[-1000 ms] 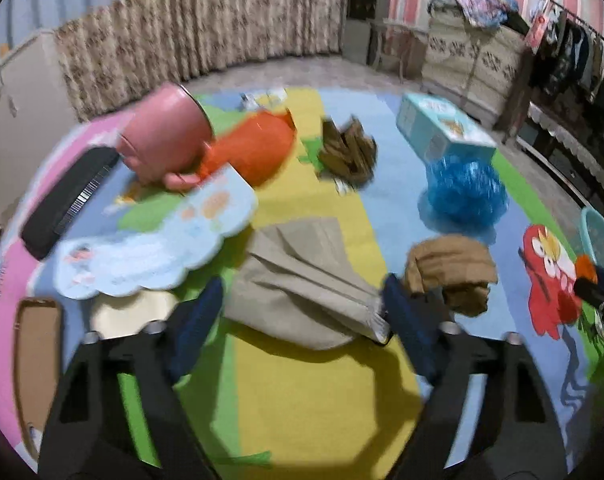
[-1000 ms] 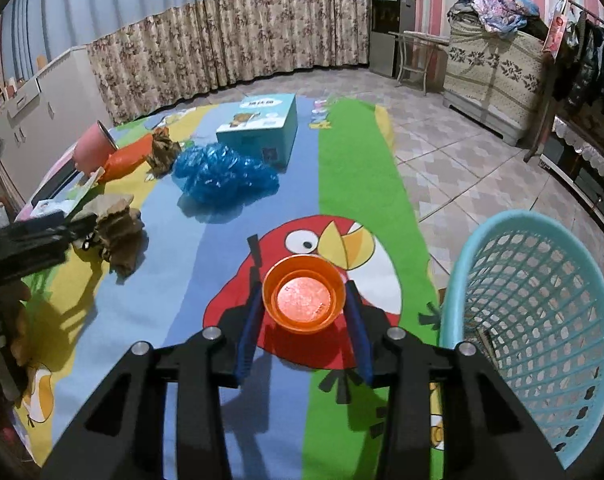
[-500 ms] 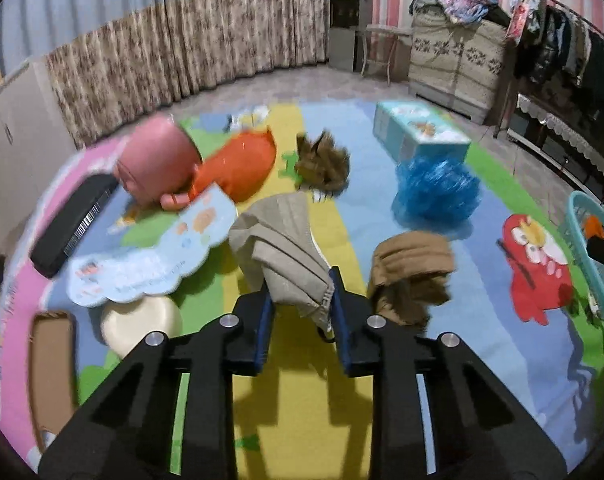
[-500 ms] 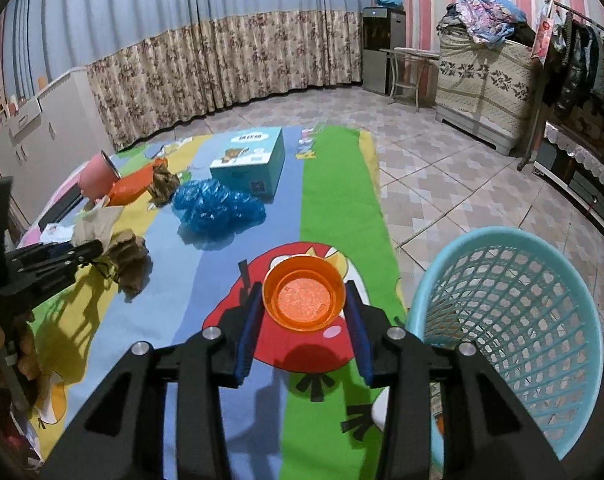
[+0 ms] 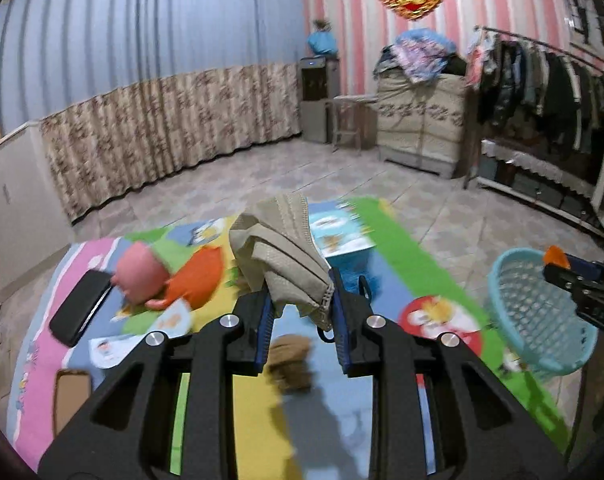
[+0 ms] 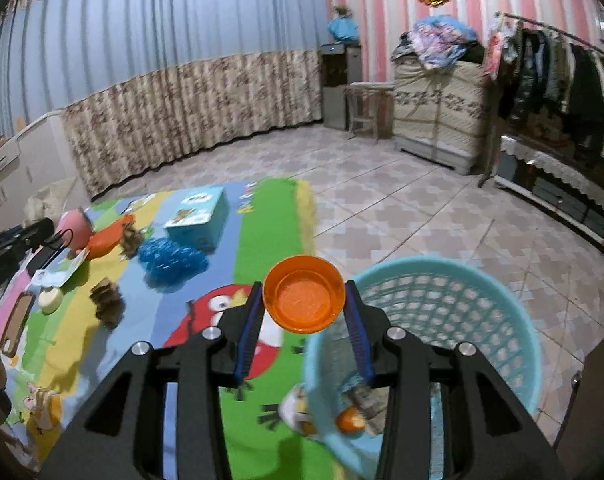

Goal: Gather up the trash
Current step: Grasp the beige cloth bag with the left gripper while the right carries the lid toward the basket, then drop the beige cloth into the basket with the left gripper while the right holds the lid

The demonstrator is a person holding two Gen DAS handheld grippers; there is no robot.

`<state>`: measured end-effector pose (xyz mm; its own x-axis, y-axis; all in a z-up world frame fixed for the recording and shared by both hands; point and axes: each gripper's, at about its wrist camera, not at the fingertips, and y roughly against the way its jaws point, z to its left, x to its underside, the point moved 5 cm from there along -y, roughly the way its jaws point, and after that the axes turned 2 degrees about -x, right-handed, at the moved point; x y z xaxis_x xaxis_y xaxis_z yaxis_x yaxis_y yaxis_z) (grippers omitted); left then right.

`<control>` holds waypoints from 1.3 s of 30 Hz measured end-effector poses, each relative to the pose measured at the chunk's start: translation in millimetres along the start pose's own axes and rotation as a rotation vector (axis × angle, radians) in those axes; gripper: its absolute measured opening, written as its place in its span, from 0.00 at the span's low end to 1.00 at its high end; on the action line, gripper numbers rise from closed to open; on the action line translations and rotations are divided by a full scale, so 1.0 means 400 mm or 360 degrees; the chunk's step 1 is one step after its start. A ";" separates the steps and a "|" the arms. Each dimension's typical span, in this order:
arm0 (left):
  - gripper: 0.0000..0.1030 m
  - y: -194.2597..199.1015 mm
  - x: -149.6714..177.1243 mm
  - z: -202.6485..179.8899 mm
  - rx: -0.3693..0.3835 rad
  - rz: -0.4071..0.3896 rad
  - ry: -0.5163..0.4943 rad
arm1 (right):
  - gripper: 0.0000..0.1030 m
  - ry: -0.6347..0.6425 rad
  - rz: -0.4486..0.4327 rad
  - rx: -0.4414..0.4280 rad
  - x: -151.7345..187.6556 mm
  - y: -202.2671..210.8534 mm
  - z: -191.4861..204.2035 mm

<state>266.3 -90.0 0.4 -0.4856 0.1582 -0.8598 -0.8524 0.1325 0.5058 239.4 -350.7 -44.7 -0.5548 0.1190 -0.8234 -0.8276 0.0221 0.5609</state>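
Floor: tiled room, curtained wall behind, a striped cartoon play mat (image 6: 262, 216) spread below both tools.

Left tool (image 5: 300, 308): a second ago spread wide around a beige crumpled paper bag (image 5: 282, 248) lying on the mat; now clamped narrow on it and lifted clear, bag standing up between the pads, mat litter dropped away beneath.

Right tool (image 6: 302, 316): unchanged narrow hold on an orange cup (image 6: 303, 294); has travelled from over the mat's red bird to the near rim of the blue basket (image 6: 481, 304), now directly ahead and under its right finger.

Basket contents: some scraps at bottom.

Judgement: cup ready to drop; bag next. Brown wads, blue bag remain ahead-left on mat.
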 end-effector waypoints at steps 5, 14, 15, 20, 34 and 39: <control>0.24 0.001 -0.017 -0.118 0.0127 -0.0035 -0.0028 | 0.39 -0.0043 -0.0053 0.0123 -0.015 0.040 -0.097; 0.24 -0.020 -0.003 -0.327 0.0346 -0.0034 -0.0063 | 0.39 -0.0153 -0.0089 0.0304 -0.008 0.086 -0.264; 0.24 -0.026 0.003 -0.355 0.0377 -0.0022 -0.0070 | 0.39 -0.0179 -0.0090 0.0315 -0.005 0.090 -0.286; 0.24 -0.052 0.034 -0.473 0.0469 0.0016 -0.0133 | 0.39 -0.0241 -0.0076 0.0368 0.018 0.096 -0.342; 0.28 -0.127 0.108 -0.669 0.0634 0.0110 -0.0227 | 0.39 -0.0375 -0.0046 0.0407 0.044 0.072 -0.426; 0.55 -0.116 0.109 -0.678 0.0615 0.0085 -0.0241 | 0.39 -0.0397 -0.0041 0.0409 0.052 0.070 -0.431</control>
<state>232.1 -354.5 -79.4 -0.4682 0.3132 -0.8262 -0.6774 0.4731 0.5633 190.0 -518.8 -60.9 -0.4700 0.3531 -0.8090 -0.7752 0.2732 0.5696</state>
